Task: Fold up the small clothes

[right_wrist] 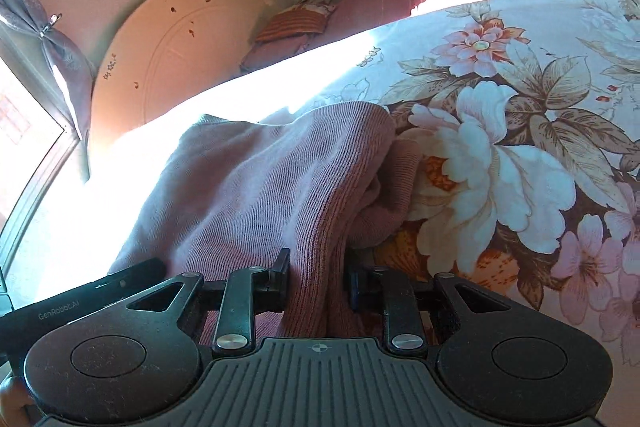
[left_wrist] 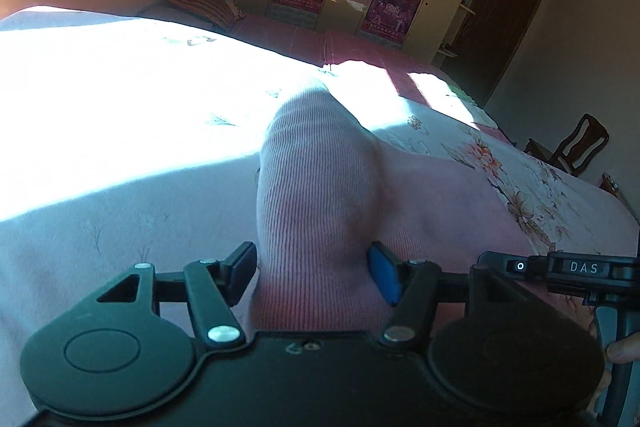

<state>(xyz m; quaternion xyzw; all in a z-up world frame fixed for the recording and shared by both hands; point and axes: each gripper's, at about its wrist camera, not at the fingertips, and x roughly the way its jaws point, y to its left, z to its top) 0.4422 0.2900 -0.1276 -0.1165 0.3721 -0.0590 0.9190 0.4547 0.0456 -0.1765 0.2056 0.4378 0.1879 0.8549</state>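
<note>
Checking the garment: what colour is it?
Pink, ribbed knit garment; clearest in the right wrist view.

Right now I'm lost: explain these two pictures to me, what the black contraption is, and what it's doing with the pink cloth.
Each picture comes from a camera mounted on a hand-held black two-finger gripper, looking forward along its fingers. One view shows the left gripper, the other the right gripper. Both are over a flower-printed bedspread on a bed. On it lies a pink ribbed knit garment, partly bunched. The right gripper pinches a fold of it. The left gripper's jaws stand apart with a fold between them, apparently not pressing.
</note>
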